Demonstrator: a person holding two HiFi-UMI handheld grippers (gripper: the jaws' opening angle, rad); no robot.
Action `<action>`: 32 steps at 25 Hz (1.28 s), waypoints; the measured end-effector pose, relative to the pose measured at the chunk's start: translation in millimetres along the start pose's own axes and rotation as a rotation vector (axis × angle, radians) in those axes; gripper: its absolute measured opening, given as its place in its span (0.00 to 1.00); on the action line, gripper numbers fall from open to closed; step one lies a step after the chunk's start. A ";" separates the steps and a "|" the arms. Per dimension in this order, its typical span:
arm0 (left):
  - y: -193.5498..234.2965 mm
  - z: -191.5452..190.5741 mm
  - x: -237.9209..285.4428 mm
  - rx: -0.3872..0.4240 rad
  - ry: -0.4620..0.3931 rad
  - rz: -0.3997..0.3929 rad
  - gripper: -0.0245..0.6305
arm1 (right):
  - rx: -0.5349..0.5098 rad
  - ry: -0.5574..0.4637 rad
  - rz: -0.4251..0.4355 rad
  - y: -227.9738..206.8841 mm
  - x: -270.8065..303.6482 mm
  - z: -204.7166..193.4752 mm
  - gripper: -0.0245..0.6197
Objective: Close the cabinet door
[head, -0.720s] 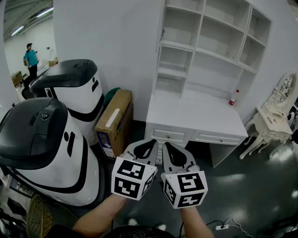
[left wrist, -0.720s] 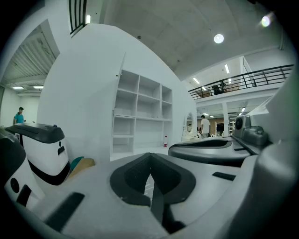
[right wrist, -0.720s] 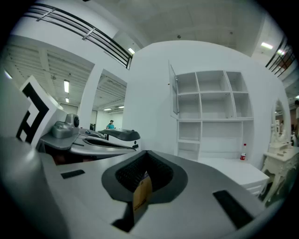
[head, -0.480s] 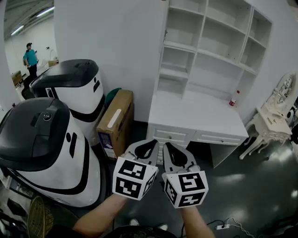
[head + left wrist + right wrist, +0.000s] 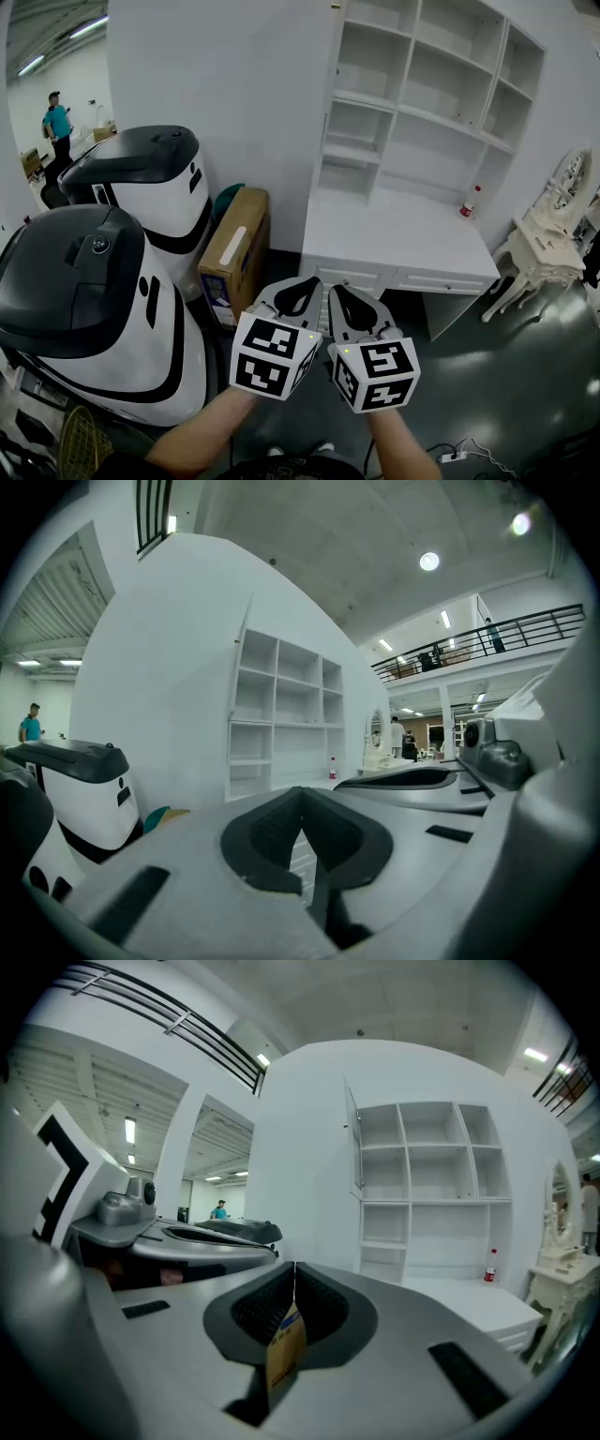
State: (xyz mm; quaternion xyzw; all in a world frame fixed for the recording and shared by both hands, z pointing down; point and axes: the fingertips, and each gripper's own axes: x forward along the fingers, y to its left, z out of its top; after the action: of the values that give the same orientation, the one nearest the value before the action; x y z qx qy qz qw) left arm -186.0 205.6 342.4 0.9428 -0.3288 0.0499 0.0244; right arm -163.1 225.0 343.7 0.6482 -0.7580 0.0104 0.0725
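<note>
Both grippers are side by side in front of me, roughly level and well short of the furniture. I read the left gripper [image 5: 309, 281] jaws closed tip to tip with nothing between; the right gripper [image 5: 333, 291] is the same, empty. The cabinet door [image 5: 354, 1138] stands open, edge-on, at the left side of the white shelf cabinet [image 5: 427, 84] above the desk [image 5: 394, 239].

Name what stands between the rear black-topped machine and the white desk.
A brown cardboard box, with a teal thing behind it; the head view shows this.
</note>
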 end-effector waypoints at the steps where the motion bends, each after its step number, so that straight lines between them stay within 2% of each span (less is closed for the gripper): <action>1: 1.2 1.0 0.7 0.004 0.000 0.001 0.05 | 0.002 -0.002 -0.003 -1.6 1.9 1.6 0.07; 13: 24.1 5.5 35.1 0.016 -0.004 0.022 0.05 | 0.017 -0.028 0.014 -24.4 39.8 6.3 0.07; 32: 53.7 42.6 178.9 0.045 0.017 0.111 0.05 | 0.033 -0.073 0.100 -142.6 134.4 31.0 0.07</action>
State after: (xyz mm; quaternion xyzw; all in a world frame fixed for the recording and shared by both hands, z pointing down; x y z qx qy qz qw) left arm -76.8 49.8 320.4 0.9230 -0.3791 0.0666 0.0032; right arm -45.8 67.0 318.4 0.6105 -0.7913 0.0027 0.0334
